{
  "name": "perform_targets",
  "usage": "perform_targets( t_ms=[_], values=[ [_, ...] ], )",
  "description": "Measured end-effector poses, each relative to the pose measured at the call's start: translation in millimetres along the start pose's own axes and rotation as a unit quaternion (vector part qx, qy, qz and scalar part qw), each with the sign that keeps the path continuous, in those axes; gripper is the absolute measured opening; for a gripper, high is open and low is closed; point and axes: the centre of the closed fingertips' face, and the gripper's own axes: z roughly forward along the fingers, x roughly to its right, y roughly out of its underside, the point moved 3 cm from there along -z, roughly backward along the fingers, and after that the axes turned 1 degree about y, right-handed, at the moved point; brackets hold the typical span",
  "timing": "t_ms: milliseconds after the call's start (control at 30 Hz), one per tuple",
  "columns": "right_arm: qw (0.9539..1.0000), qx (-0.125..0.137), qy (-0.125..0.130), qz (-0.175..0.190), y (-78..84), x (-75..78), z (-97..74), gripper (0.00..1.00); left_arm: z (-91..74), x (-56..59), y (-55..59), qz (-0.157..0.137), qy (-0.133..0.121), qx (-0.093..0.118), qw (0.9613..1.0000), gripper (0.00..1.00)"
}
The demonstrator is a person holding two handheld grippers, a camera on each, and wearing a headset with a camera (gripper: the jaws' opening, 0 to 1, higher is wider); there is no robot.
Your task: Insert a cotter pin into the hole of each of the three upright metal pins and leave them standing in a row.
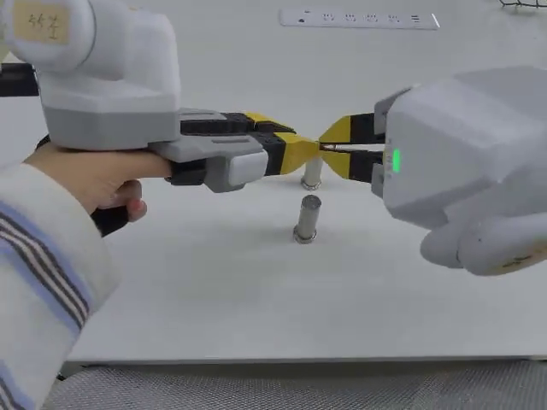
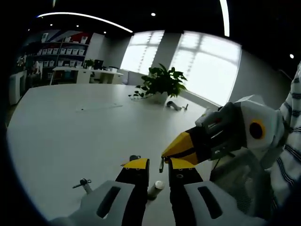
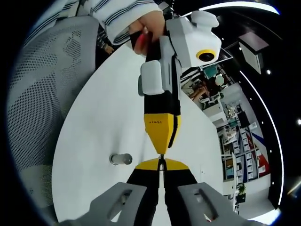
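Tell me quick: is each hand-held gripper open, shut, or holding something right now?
Left hand-held gripper: open, jaws apart, gripping nothing.
Right hand-held gripper: shut on a cotter pin.

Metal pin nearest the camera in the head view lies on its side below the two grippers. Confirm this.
Wrong: the metal pin stands upright, not on its side, as the head view shows. It is the nearest one, below the left gripper and right gripper.
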Motion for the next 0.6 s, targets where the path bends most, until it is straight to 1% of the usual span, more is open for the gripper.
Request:
perform_targets(
  t_ms=[200, 300, 367, 433, 467, 500, 600],
  values=[
    [1.0, 0.001, 0.002, 0.0, -1.6, 0.0, 0.3, 0.0, 0.0, -1.2, 3.6, -0.001, 0.001, -0.005, 1.0, 0.06],
    [1.0, 0.002, 0.001, 0.0, -2.6, -1.0, 0.6, 0.0, 0.4, 0.5, 4.8, -0.003, 0.006, -0.005, 1.0, 0.04],
    [0.9999, 0.006, -0.003, 0.012, -2.5, -2.3, 1.4, 0.0, 0.7, 2.1, 6.1, -0.003, 0.011, -0.008, 0.9999, 0.02],
    [0.9999, 0.008, -0.001, 0.015, -1.3, -2.1, 1.7, 0.0, 1.0, 4.0, 7.5, -0.004, 0.018, -0.012, 0.9998, 0.0],
    [0.9998, 0.008, -0.003, 0.017, -1.2, -2.7, 1.8, 0.0, 1.1, 4.6, 8.8, 0.0, 0.021, -0.015, 0.9997, 0.0],
    [0.9997, 0.01, -0.005, 0.023, -1.0, -3.9, 1.9, 0.0, 1.2, 3.8, 9.1, 0.003, 0.018, -0.016, 0.9997, 0.0],
    [0.9996, 0.011, -0.006, 0.026, -0.4, -4.4, 1.4, 0.0, 1.8, 4.4, 9.1, 0.004, 0.018, -0.015, 0.9997, 0.0]
  ],
)
